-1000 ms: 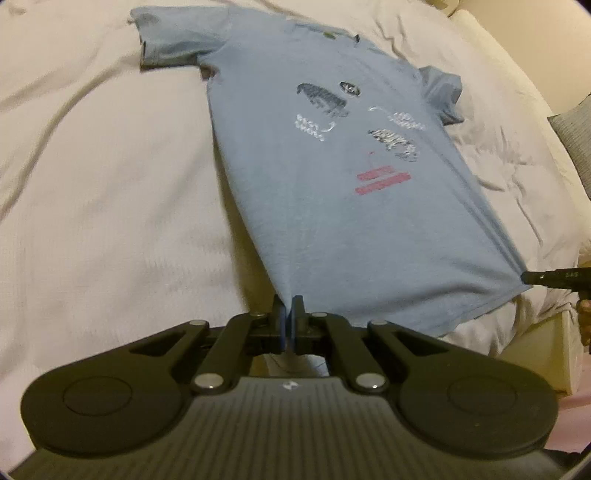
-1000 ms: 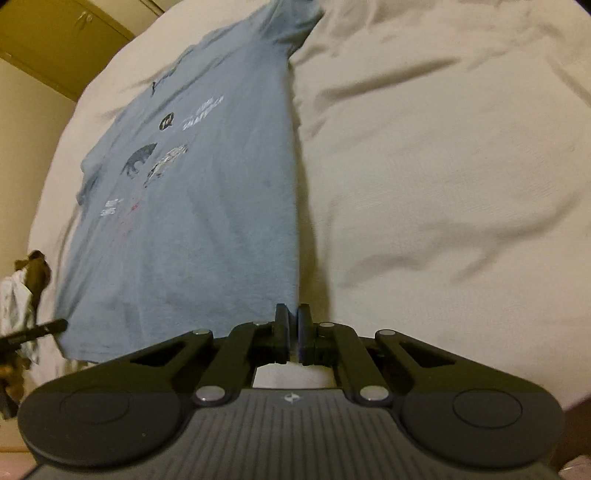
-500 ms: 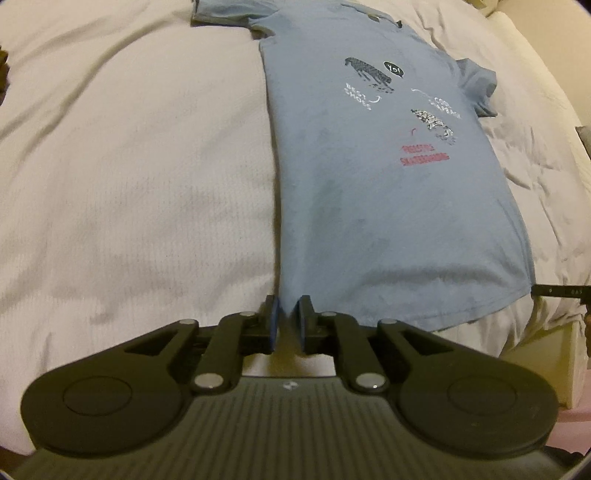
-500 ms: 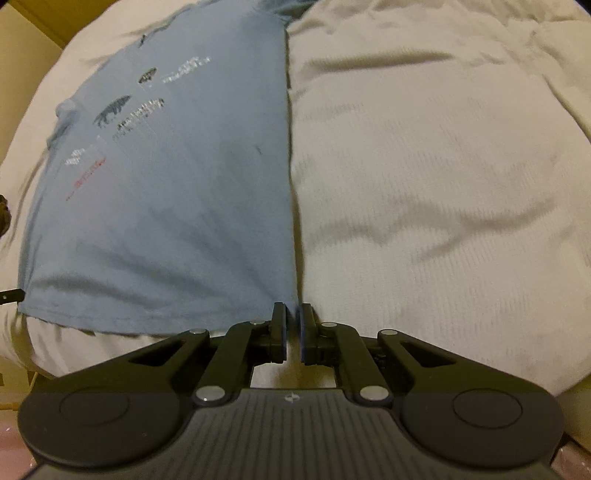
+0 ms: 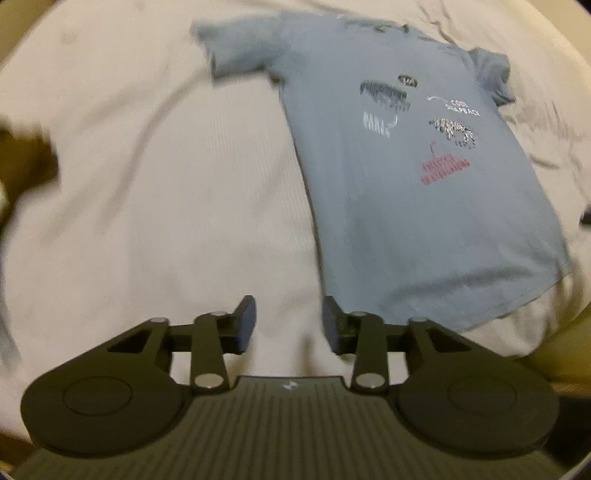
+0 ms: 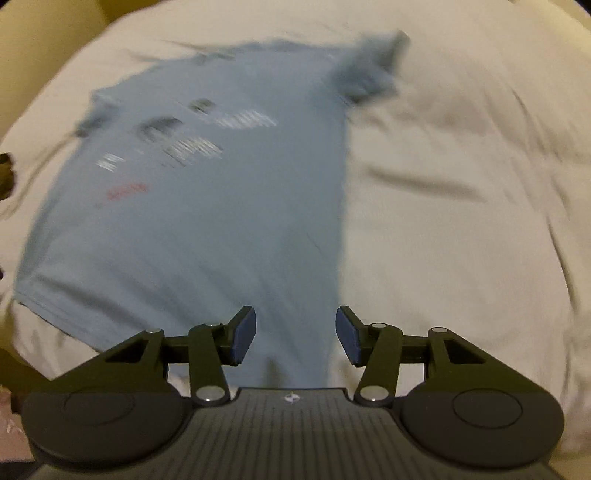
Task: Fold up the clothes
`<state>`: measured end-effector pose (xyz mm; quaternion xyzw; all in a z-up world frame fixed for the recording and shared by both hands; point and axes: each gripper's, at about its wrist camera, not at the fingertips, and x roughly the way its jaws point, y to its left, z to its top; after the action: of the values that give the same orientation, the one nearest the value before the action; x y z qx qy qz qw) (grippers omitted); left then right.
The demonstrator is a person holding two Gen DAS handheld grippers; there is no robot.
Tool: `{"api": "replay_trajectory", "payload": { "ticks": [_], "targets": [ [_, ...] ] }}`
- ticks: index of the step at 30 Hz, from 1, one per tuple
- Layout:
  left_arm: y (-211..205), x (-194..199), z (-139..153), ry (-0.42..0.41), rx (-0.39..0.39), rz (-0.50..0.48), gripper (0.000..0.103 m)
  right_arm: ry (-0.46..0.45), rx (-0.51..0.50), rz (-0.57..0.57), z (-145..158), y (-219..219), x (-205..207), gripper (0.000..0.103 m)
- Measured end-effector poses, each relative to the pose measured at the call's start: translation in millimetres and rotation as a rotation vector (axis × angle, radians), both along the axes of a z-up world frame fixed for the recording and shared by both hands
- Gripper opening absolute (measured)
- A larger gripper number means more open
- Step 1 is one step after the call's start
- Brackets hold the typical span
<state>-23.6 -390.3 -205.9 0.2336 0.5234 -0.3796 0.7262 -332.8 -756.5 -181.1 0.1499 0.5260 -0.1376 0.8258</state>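
T-shirt (image 5: pixel 406 206) lay flat on the bedcover (image 5: pixel 147 203), print up, long axis running away from both grippers. Left gripper (image 5: pixel 289 325), jaws just spread, empty, off its hem's left corner; right gripper (image 6: pixel 295 334), likewise, over the right corner.

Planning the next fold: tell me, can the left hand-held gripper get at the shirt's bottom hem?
Probably yes: the left hand-held gripper is open beside the t-shirt's hem corner, with only bare bedspread between.

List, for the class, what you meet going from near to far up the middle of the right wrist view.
Right gripper, open → hem of the T-shirt → its printed chest → bedspread.
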Motion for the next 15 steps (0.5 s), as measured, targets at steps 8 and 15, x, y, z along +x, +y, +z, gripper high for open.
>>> {"api": "replay_trajectory", "payload": {
  "ticks": [8,15],
  "targets": [
    [-45,70,27,-0.325,0.015,-0.370,0.072,-0.130,-0.067,0.173,33,50,119,0.064],
    [-67,165,-2,-0.462,-0.057,-0.836,0.087,-0.166,-0.170,0.225,35,139,240,0.081]
  ]
}}
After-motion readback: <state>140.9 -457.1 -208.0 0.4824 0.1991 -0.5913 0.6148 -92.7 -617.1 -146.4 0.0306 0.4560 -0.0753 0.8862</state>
